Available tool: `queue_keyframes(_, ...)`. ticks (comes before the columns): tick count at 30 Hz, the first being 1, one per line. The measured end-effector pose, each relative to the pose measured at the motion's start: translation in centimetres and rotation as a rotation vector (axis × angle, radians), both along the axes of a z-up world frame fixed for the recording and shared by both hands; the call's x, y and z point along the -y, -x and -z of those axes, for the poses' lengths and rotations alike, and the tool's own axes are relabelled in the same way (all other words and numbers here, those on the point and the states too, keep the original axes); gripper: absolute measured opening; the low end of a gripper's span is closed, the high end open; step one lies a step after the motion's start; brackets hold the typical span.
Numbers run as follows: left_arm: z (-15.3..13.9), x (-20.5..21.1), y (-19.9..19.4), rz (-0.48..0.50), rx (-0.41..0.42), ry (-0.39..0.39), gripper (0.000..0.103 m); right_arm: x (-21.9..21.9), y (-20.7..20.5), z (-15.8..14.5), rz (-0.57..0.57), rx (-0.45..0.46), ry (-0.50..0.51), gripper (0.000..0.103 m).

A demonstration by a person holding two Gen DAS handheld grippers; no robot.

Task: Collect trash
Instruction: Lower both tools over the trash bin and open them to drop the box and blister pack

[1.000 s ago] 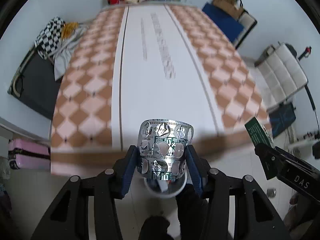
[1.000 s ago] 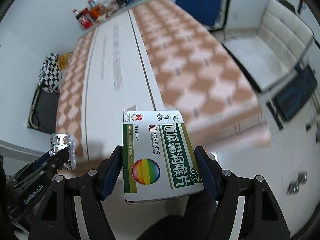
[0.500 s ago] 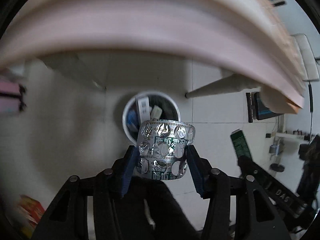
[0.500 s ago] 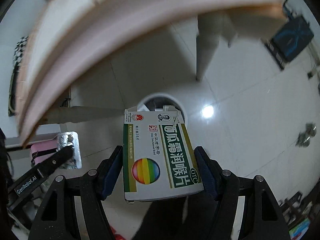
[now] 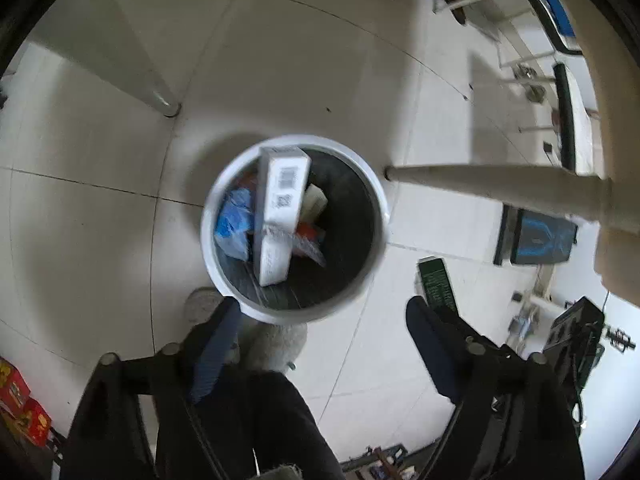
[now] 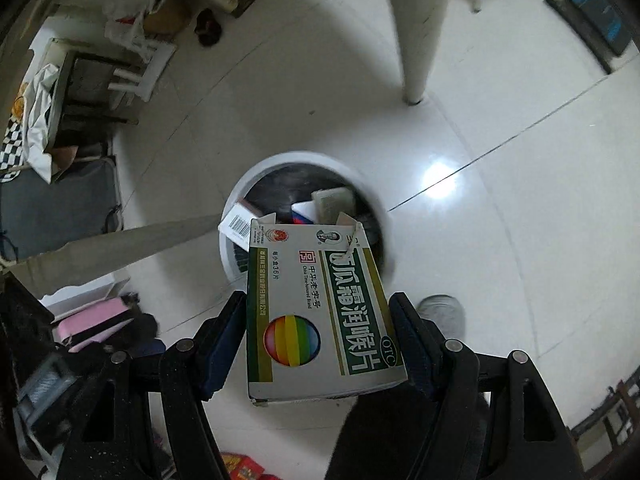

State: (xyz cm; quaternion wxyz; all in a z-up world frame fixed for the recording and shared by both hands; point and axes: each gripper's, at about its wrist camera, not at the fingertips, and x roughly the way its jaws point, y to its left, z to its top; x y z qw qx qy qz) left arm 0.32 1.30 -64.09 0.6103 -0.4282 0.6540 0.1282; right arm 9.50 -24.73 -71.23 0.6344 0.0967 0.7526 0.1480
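Observation:
A round white trash bin (image 5: 208, 240) stands on the tiled floor, holding a long white box (image 5: 280, 204), blue plastic and other scraps. My left gripper (image 5: 320, 320) hangs open and empty just above the bin's near rim. My right gripper (image 6: 316, 320) is shut on a white and green medicine box (image 6: 316, 312) with a rainbow ball print, held above the near edge of the bin (image 6: 256, 176). The box also shows edge-on in the left wrist view (image 5: 436, 284).
White table legs (image 5: 480, 184) (image 6: 420, 28) rise beside the bin. A person's grey shoe (image 5: 276, 344) is at the bin's near side. Pink cases (image 6: 92, 320), a dark cot (image 6: 52, 204) and red boxes (image 5: 20, 404) lie around the floor.
Both grippers dropped from the tabletop to over the bin. The left gripper opened and let go of the silver blister pack, which is no longer in sight. The right still holds the box.

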Motion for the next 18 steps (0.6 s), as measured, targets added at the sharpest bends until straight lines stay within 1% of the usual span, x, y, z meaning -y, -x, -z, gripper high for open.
queue_keyframes(1, 0.0, -0.2, 0.3, -0.007, -0.008, -0.02, 0.088, -0.4, -0.2, 0.9, -0.005, -0.012, -0.017, 0.08)
queue_keyframes(2, -0.3, -0.3, 0.6, -0.007, -0.019, -0.039, 0.095, -0.6, -0.1, 1.7, -0.012, -0.021, -0.033, 0.093)
queue_keyframes(3, -0.7, -0.5, 1.0, -0.006, -0.028, -0.062, 0.096, -0.6, 0.1, 2.1, -0.017, -0.021, -0.054, 0.101)
queue_keyframes(5, -1.6, -0.4, 1.9, 0.014, -0.057, -0.136, 0.096, -0.6, 0.5, 2.1, -0.043, -0.004, -0.07, 0.101)
queue_keyframes(7, -2.9, 0.0, 2.6, 0.033, -0.078, -0.206, 0.096, -0.9, 0.9, 1.4, -0.085, 0.017, -0.052, 0.101)
queue_keyframes(9, -4.8, 0.6, 3.4, 0.049, -0.09, -0.282, 0.096, -1.8, 1.1, 0.3, -0.124, 0.047, -0.016, 0.101)
queue_keyframes(11, -6.4, 1.2, 3.9, 0.075, -0.1, -0.349, 0.096, -1.7, 1.4, -1.6, -0.155, 0.076, 0.012, 0.101)
queue_keyframes(12, -6.9, 1.3, 4.0, 0.084, -0.104, -0.366, 0.096, -1.6, 1.4, -2.6, -0.169, 0.092, 0.028, 0.102)
queue_keyframes(14, -9.1, 1.9, 4.5, 0.096, -0.104, -0.391, 0.096, -1.4, 1.7, -5.1, -0.2, 0.124, 0.053, 0.101)
queue_keyframes(18, -13.0, 2.3, 5.2, 0.113, -0.087, -0.408, 0.096, -1.2, 2.4, -10.9, -0.271, 0.193, 0.103, 0.101)
